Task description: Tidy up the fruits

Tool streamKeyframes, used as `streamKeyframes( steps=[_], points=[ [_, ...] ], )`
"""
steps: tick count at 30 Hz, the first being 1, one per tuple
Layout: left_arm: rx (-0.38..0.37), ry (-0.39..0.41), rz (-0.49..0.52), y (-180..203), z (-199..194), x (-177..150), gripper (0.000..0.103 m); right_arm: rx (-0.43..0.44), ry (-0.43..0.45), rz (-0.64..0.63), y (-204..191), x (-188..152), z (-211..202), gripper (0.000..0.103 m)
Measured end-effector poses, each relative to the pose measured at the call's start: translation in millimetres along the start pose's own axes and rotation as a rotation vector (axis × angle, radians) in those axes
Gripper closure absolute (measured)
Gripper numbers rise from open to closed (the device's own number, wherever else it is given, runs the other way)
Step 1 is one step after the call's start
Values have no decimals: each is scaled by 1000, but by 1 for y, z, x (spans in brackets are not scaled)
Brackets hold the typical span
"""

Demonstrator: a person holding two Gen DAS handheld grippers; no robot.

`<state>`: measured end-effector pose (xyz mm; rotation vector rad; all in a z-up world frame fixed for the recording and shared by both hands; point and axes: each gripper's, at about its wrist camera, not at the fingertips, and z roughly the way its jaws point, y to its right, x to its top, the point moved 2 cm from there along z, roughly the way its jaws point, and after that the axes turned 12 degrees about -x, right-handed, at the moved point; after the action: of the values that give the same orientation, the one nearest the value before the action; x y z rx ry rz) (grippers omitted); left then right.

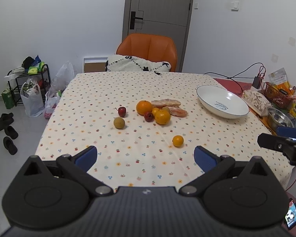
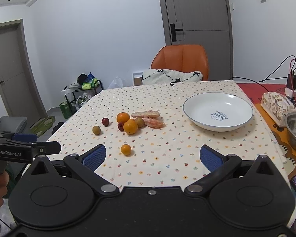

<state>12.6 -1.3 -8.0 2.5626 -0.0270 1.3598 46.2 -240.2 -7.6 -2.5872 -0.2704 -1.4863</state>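
two peeled segments (image 2: 148, 114) lying crosswise

The desk (image 1: 128, 154) wears a cream cloth dotted all over with tiny red, blue and yellow fruit and flower motifs, with a red and orange cover showing at its right edge. On it lie bright orange oranges (image 1: 144, 107), a small orange citrus (image 1: 177, 140) set apart, two dark red fruits (image 1: 122, 112), a dull yellow-green round fruit (image 1: 119, 122), pale orange peeled segments (image 1: 178, 111), and a white bowl (image 2: 197, 106) with a thin blue rim line and blue lettering inside. Both grippers (image 1: 146, 156) (image 2: 153, 156) are black with blue pads (image 1: 86, 157), the chair (image 1: 148, 47) is orange, its cushion (image 1: 137, 64) white with a black diamond pattern, and the door (image 1: 159, 9) grey.
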Motion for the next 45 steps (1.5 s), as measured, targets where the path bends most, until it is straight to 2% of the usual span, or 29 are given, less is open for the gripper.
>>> streamKeyframes(
  steps=[45],
  points=[
    [0,-3,-6,-2,0,-1,0,-4,6,-12,-2,1,-1,0]
  ],
)
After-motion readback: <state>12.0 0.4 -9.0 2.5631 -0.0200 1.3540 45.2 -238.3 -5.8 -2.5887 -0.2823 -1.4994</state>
